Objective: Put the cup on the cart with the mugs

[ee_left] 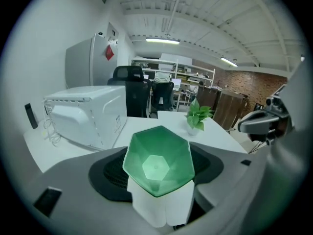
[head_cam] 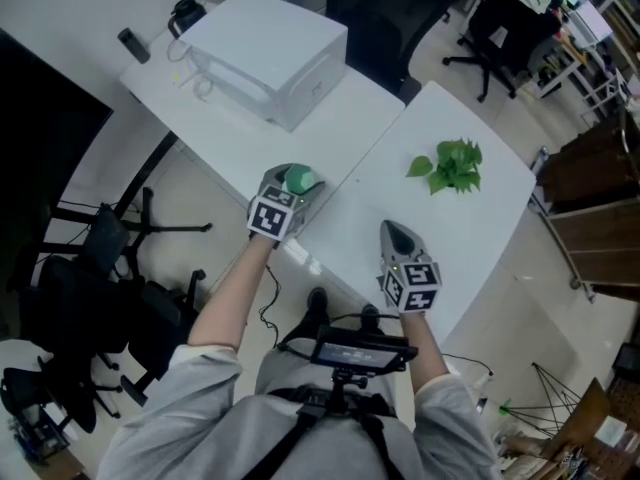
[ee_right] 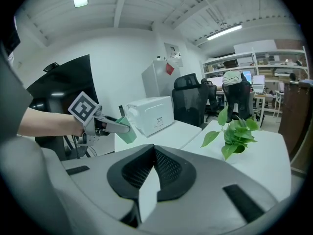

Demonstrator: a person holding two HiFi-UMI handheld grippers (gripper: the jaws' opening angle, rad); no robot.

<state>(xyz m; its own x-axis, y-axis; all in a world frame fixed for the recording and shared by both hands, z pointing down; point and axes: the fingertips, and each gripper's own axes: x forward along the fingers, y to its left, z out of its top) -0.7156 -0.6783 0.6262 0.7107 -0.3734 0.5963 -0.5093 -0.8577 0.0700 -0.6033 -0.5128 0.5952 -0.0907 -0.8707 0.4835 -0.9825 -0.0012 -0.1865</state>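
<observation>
With your left gripper [head_cam: 292, 188] clamped on the green cup [ee_left: 157, 161], carry it level, clear of the white microwave [head_cam: 268, 56] at eleven o'clock; your right gripper [head_cam: 391, 234] has its jaws together, empty.

The cup [ee_left: 157, 160] is faceted green plastic, smooth, with a soft sheen. The left gripper [head_cam: 296, 182] has a matt grey plastic shell and black ribbed pads [ee_left: 110, 174]. The worktop [head_cam: 480, 238] is smooth matt white. The boxy white appliance [ee_left: 90, 114] looks smooth and faintly glossy. The far wall [ee_left: 259, 80] is rough brick.
</observation>
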